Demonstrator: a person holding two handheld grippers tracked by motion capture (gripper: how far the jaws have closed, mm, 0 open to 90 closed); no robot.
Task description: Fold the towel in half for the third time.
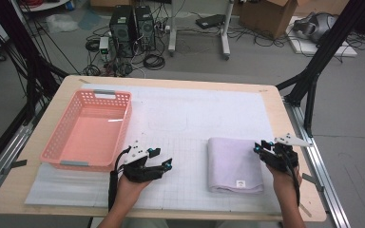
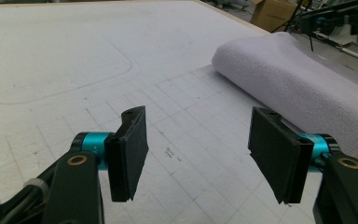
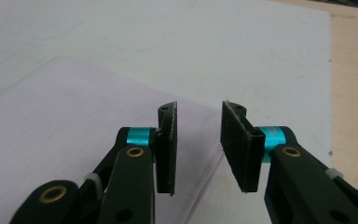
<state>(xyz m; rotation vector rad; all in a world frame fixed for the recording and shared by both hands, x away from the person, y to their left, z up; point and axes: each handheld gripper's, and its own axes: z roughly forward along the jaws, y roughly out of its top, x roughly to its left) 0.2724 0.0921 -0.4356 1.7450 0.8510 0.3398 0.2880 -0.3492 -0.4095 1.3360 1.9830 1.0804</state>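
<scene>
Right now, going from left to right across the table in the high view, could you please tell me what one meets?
Pink basket → left gripper → folded lilac towel → right gripper.

A lab: computer towers [image 1: 133, 29], floor cables [image 1: 154, 61], black frame struts [image 1: 319, 59]
</scene>
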